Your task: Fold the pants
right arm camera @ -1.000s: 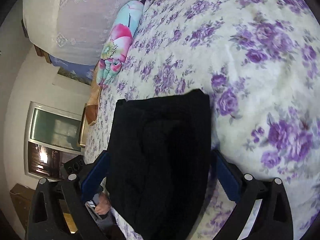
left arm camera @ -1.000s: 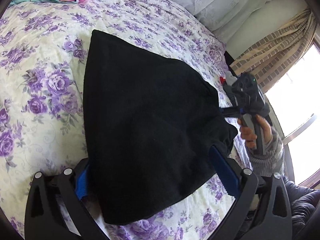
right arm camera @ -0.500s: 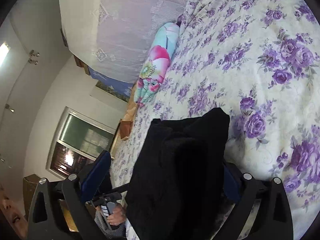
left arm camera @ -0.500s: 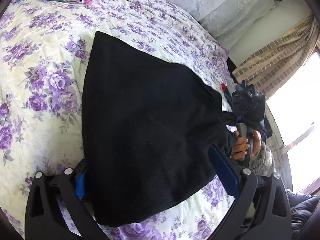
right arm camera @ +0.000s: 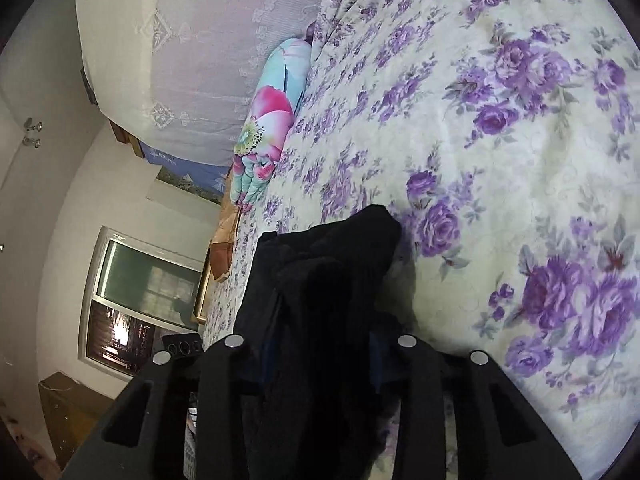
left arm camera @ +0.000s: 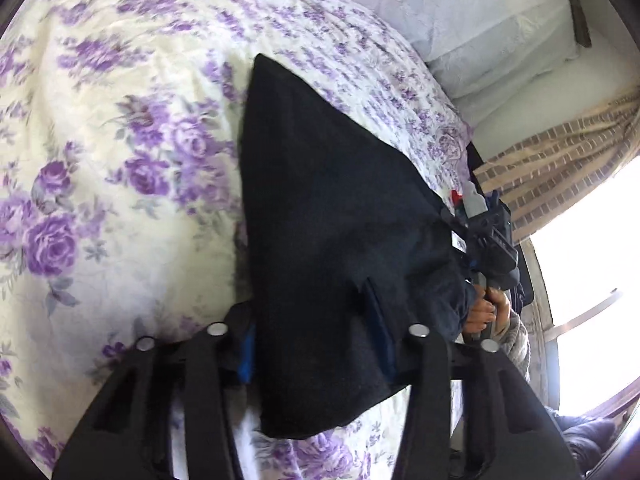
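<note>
Where our left gripper [left arm camera: 316, 344] sits low in its frame, both jaws are clamped on the pants [left arm camera: 340, 248], black cloth bunched between them. Our right gripper [right arm camera: 320, 360] likewise pinches the pants [right arm camera: 320, 288] at bottom centre. Beyond, they spread up the middle over the bedspread [left arm camera: 100, 152]; a pillow [right arm camera: 268, 120] lies upper left.

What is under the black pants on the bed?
The pants lie on the flowered bedspread, which shows all around them. Both tools, left and right, grip the near edge. What lies directly beneath the cloth is covered.
</note>
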A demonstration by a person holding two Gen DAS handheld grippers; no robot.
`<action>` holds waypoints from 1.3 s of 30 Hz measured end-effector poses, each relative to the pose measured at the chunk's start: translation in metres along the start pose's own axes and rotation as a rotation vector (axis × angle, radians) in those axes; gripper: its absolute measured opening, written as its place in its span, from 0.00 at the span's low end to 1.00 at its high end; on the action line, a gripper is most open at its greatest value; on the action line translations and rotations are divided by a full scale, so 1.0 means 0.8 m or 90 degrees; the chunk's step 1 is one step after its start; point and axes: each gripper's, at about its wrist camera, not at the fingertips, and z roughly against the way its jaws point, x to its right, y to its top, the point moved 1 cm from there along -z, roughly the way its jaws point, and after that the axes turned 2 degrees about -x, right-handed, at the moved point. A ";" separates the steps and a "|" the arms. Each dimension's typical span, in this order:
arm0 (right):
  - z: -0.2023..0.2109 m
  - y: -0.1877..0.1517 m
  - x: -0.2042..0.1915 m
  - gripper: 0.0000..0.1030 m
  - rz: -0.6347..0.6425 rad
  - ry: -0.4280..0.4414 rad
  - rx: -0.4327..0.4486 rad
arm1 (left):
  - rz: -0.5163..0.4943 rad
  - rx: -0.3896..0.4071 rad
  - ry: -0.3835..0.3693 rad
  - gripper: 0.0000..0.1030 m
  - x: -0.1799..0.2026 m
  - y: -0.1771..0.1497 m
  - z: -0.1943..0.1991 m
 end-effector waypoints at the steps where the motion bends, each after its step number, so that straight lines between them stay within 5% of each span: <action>1: -0.002 -0.001 -0.004 0.33 0.014 -0.014 0.002 | 0.000 0.002 0.011 0.38 0.003 0.000 0.001; 4: -0.001 -0.010 -0.025 0.29 0.063 -0.052 0.020 | -0.035 0.028 0.049 0.30 0.026 -0.005 0.009; 6: 0.005 -0.016 -0.047 0.28 0.103 -0.059 0.031 | -0.039 0.031 0.015 0.17 0.035 -0.008 0.016; 10: 0.018 -0.027 -0.075 0.27 0.163 -0.068 0.042 | -0.090 0.048 0.018 0.16 0.057 -0.009 0.022; 15: 0.021 -0.023 -0.049 0.25 0.118 -0.074 0.046 | -0.038 0.038 0.001 0.13 0.039 0.006 0.009; 22: 0.042 -0.003 -0.109 0.24 0.208 -0.095 0.067 | -0.181 0.082 0.017 0.12 0.113 0.043 0.026; 28: 0.071 0.074 -0.134 0.24 0.227 -0.114 0.123 | -0.225 0.123 0.024 0.12 0.155 0.132 0.012; 39: 0.036 0.308 -0.113 0.24 0.218 -0.138 0.199 | -0.281 0.170 0.099 0.12 0.184 0.366 -0.078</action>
